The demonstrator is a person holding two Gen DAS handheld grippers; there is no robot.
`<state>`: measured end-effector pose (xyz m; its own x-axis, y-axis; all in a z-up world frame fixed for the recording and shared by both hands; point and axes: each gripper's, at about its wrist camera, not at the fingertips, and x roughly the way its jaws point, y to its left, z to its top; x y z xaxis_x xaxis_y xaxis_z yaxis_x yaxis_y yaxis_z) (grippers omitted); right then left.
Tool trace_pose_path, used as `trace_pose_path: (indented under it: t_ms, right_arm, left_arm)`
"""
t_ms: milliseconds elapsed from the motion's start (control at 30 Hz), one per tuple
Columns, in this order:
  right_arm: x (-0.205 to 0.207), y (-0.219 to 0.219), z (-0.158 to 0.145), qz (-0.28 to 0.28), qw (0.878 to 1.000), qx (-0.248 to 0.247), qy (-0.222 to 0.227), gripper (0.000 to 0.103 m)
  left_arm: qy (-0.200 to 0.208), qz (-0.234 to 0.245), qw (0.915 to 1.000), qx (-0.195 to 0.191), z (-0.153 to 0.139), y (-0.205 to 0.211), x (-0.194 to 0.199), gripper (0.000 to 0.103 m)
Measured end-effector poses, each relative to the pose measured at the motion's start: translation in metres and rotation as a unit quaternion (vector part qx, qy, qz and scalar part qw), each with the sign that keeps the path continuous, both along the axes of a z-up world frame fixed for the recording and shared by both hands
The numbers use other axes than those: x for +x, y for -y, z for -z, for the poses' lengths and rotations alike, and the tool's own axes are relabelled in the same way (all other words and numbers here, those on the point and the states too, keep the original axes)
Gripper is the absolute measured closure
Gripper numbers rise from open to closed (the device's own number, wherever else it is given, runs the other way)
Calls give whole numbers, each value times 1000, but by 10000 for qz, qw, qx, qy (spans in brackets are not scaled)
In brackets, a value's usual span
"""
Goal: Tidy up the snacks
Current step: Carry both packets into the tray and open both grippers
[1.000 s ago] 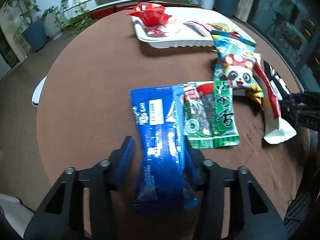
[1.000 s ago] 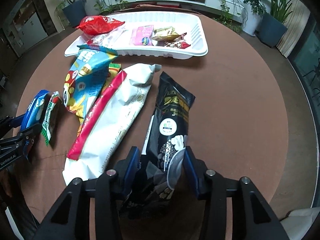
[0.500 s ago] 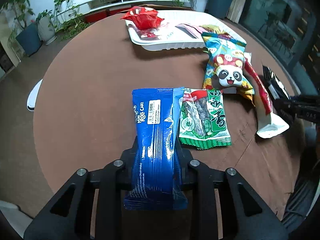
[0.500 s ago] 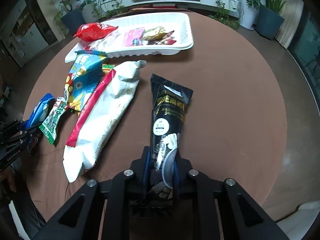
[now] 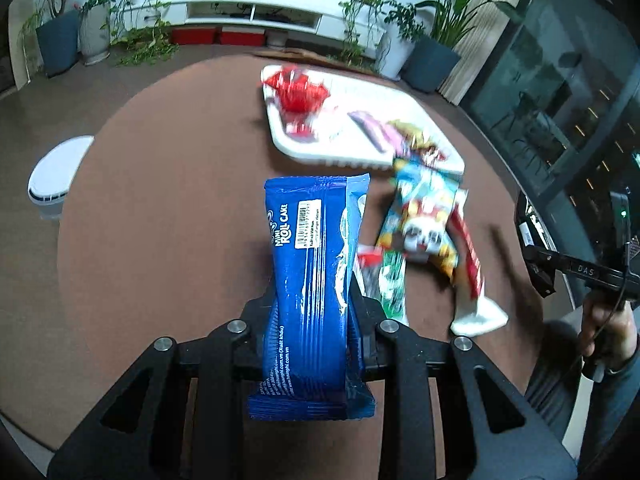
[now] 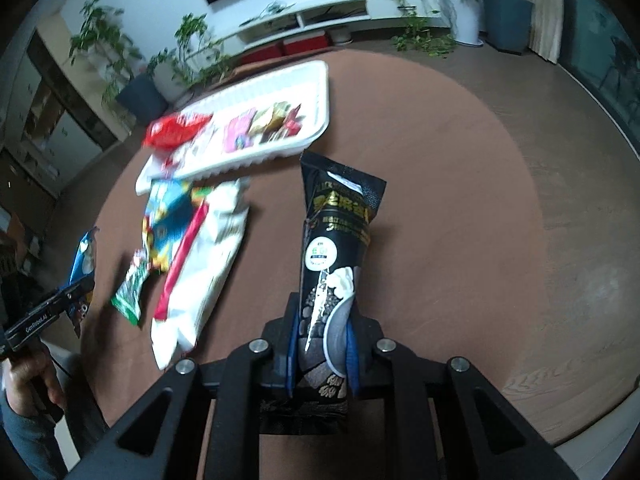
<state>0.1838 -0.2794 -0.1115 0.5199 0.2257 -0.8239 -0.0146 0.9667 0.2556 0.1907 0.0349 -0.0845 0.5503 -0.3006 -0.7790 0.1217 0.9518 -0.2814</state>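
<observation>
My left gripper is shut on a blue roll-cake packet, which hangs lifted above the round brown table. A long black snack packet is clamped in my right gripper, raised off the table and pointing toward the white tray. That tray holds a red bag and several small sweets. On the table between the grippers lie a green packet, a panda bag and a white-and-red bag.
A white stool stands left of the table. Potted plants and a low white cabinet line the far wall. The person's hand on the right gripper shows at the right edge. Bare tabletop lies right of the black packet.
Both grippers closed on their packets, the left on the blue one and the right on the black one, then lifted them off the table and tilted up toward the tray.
</observation>
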Motion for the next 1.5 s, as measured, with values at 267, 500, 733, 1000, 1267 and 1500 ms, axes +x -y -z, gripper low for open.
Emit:
trace_pose_path:
  t_ms: [267,500,733,1000,1267,1500]
  right_arm:
    - [32,24,-60,237,9978,76,609,83]
    - [74,-19,-114,-402,9912,-6,1261,83]
    - [141,-80,-101,-957,9894,-229,1066,83]
    - [201,-109,-32,-1117,9924,-457,232,83]
    - [218,-115,8,-1070,9912,-760,-140,82]
    - [218,-111,15,-1116,9888,-984,-116,82]
  left_arm:
    - [470,117,9988,20,-54,12,64,77]
    - [758,477,9956,283,-94,45,128,77]
    - [509,715,9953,400,-76,77,199,77]
    - [-113,804,9958,430,-7,98,245,77]
    - [-397,799,9950,455,31,116,258,77]
    - [-433,767,9953,406,47,122,253,77]
